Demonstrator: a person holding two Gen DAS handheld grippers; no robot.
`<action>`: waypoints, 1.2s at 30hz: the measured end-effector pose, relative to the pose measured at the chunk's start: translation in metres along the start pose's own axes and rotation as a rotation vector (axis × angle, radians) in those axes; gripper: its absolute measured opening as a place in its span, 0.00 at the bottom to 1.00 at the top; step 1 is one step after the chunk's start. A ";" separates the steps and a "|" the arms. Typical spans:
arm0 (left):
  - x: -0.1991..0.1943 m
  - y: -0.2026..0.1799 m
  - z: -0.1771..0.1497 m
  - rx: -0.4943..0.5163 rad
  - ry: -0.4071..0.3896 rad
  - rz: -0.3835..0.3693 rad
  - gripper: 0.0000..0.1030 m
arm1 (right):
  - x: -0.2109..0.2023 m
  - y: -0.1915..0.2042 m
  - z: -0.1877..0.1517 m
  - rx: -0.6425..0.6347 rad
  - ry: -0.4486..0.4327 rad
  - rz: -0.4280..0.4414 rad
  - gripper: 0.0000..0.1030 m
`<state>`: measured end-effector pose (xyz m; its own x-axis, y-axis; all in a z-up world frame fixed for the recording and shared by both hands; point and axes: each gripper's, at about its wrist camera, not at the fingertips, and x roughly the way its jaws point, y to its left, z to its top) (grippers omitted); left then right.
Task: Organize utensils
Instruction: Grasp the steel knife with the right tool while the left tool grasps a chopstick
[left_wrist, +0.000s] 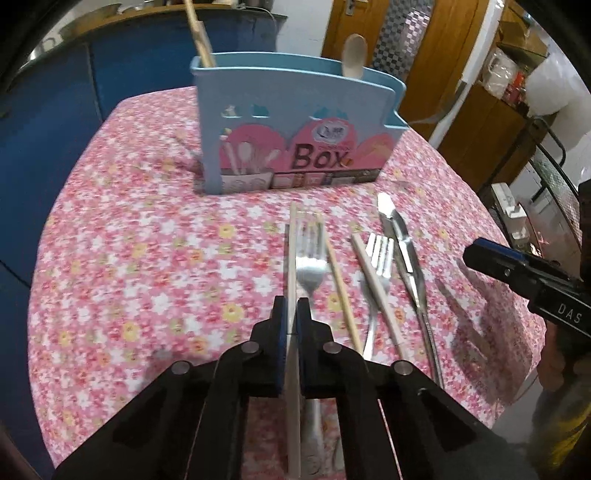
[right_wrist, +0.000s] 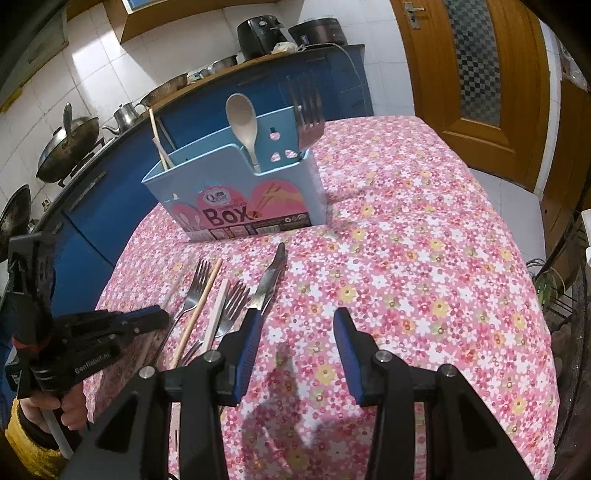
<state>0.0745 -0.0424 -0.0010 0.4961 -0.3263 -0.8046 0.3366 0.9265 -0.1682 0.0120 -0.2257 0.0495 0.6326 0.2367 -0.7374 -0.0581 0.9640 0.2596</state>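
Observation:
My left gripper (left_wrist: 291, 314) is shut on a pale chopstick (left_wrist: 292, 258) and holds it over a fork (left_wrist: 312, 266) on the table. A wooden chopstick (left_wrist: 340, 291), a white chopstick (left_wrist: 373, 280), a second fork (left_wrist: 380, 254) and two knives (left_wrist: 399, 240) lie to the right. The blue utensil box (left_wrist: 291, 122) stands behind, holding chopsticks (right_wrist: 159, 144), a spoon (right_wrist: 243, 122) and a fork (right_wrist: 308, 114). My right gripper (right_wrist: 295, 325) is open and empty above the cloth, right of the knives (right_wrist: 269, 280). It shows at the right edge of the left wrist view (left_wrist: 517, 266).
The table has a pink floral cloth (right_wrist: 424, 258). A blue counter (right_wrist: 92, 206) with pots and woks (right_wrist: 66, 147) runs behind on the left. A wooden door (right_wrist: 476, 74) is at the back right. A shelf rack (left_wrist: 546, 184) stands to the right of the table.

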 end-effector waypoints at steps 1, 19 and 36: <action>-0.001 0.003 -0.001 -0.008 0.001 0.005 0.03 | 0.001 0.002 0.000 -0.004 0.008 0.003 0.43; 0.008 0.022 -0.001 0.004 0.121 0.038 0.03 | 0.051 0.030 0.009 -0.047 0.316 0.053 0.32; 0.032 0.008 0.036 0.103 0.273 0.047 0.06 | 0.092 0.055 0.036 -0.171 0.482 -0.015 0.16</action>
<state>0.1216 -0.0517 -0.0073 0.2839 -0.2080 -0.9360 0.4050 0.9108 -0.0795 0.0950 -0.1559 0.0188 0.2084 0.2132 -0.9545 -0.2026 0.9642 0.1712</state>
